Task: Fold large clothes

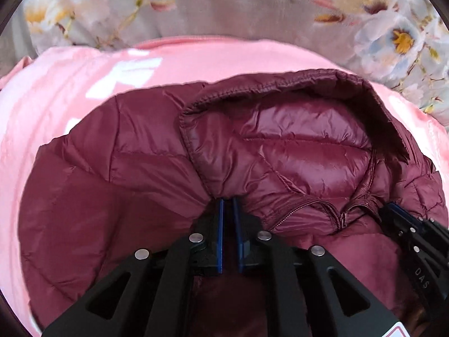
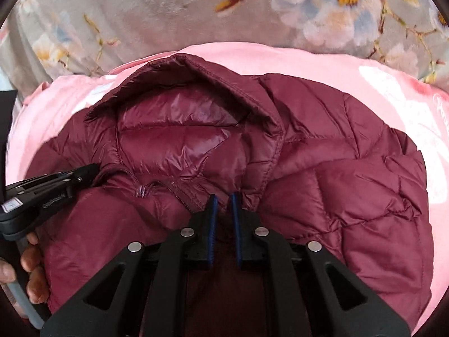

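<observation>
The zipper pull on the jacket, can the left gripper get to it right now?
Probably not yet: the left gripper is shut on the jacket by the hood. The zipper pull lies uncovered nearby, so releasing would free it.

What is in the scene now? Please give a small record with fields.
garment: maroon puffer jacket, hood open, facing up
under it: pink blanket
behind: floral sheet
left claw: shut on jacket beside the hood
right claw: shut on jacket at the hood's other side
zipper: between the claws
</observation>
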### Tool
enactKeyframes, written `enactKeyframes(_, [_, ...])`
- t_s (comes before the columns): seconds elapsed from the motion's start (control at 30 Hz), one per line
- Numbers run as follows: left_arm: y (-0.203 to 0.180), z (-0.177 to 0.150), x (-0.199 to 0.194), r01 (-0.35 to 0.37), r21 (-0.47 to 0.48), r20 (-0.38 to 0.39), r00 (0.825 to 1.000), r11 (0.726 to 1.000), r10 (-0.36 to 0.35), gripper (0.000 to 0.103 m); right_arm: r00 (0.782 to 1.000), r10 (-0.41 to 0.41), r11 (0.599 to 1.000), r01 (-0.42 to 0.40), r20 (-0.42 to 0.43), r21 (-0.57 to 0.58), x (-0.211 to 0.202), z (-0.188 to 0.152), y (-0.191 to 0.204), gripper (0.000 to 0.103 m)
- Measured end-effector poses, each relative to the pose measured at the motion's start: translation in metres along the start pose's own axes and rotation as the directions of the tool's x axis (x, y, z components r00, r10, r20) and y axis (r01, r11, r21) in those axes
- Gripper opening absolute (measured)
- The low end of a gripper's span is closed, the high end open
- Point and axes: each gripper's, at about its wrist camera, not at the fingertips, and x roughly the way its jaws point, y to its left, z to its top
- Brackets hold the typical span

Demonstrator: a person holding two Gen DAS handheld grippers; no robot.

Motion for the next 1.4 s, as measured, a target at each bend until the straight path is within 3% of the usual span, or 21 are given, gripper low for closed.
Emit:
enactKeyframes(0.13, [-0.009, -0.008, 0.000, -0.059, 0.048, 0.043, 0.997, 0.997, 0.057, 0.012, 0.997, -0.069, 0.995, 0.071, 0.031, -0.064, -0.001, -0.003, 0.014, 0.009])
enactKeyframes(0.2, [-0.013, -0.009, 0.002, -0.092, 0.072, 0.054, 0.995, 0.993, 0.088, 0.012, 0.997, -0.064, 0.996, 0.066, 0.032, -0.061, 0.000, -0.002, 0.013, 0.009])
enactKeyframes(0.37, [-0.012, -0.011, 0.000, -0.097, 0.073, 0.065, 0.994, 0.993, 0.093, 0.012, 0.999, -0.015, 1.000, 0.015, 0.035, -0.021, -0.001, -0.002, 0.003, 0.009])
enactKeyframes(0.53, [0.006, -0.006, -0.034, -0.035, 0.036, 0.094, 0.995, 0.999, 0.032, 0.013, 0.989, 0.124, 0.984, -0.133, 0.077, 0.119, -0.034, 0.007, -0.030, 0.011])
enactKeyframes(0.7, [0.028, 0.054, -0.065, -0.014, -0.049, 0.142, 0.990, 0.999, 0.021, 0.013, 0.967, 0.196, 0.947, -0.231, 0.165, 0.225, -0.055, 0.067, -0.055, 0.012])
enactKeyframes(0.8, [0.037, 0.092, -0.055, 0.035, -0.149, 0.115, 0.993, 0.988, -0.018, 0.013, 0.954, 0.226, 0.914, -0.278, 0.198, 0.297, -0.043, 0.103, -0.061, 0.012])
enactKeyframes(0.9, [0.039, 0.111, -0.029, 0.088, -0.238, 0.077, 0.994, 0.967, -0.072, 0.013, 0.947, 0.259, 0.879, -0.312, 0.188, 0.361, -0.016, 0.116, -0.063, 0.012])
enactKeyframes(0.97, [0.036, 0.112, -0.009, 0.097, -0.264, 0.036, 0.995, 0.959, -0.091, 0.013, 0.950, 0.265, 0.875, -0.309, 0.167, 0.372, 0.004, 0.116, -0.061, 0.012])
enactKeyframes(1.03, [0.033, 0.106, 0.013, 0.112, -0.275, -0.008, 0.993, 0.955, -0.119, 0.013, 0.962, 0.252, 0.896, -0.271, 0.100, 0.352, 0.025, 0.109, -0.053, 0.012])
enactKeyframes(1.1, [0.029, 0.095, 0.022, 0.118, -0.252, -0.029, 0.991, 0.961, -0.129, 0.013, 0.961, 0.268, 0.907, -0.274, 0.065, 0.321, 0.032, 0.100, -0.048, 0.012])
enactKeyframes(1.2, [0.023, 0.075, 0.027, 0.058, -0.142, -0.036, 0.997, 0.988, -0.064, 0.013, 0.978, 0.205, 0.955, -0.207, 0.033, 0.213, 0.029, 0.084, -0.039, 0.012])
enactKeyframes(1.3, [0.025, 0.063, 0.037, 0.029, -0.098, -0.063, 0.997, 0.995, -0.036, 0.012, 0.997, 0.083, 0.986, -0.083, 0.005, 0.144, 0.036, 0.073, -0.039, 0.010])
enactKeyframes(1.4, [0.025, 0.053, 0.047, 0.007, -0.061, -0.049, 0.999, 0.998, -0.010, 0.011, 0.994, 0.111, 0.979, -0.110, 0.001, 0.171, 0.045, 0.065, -0.049, 0.008])
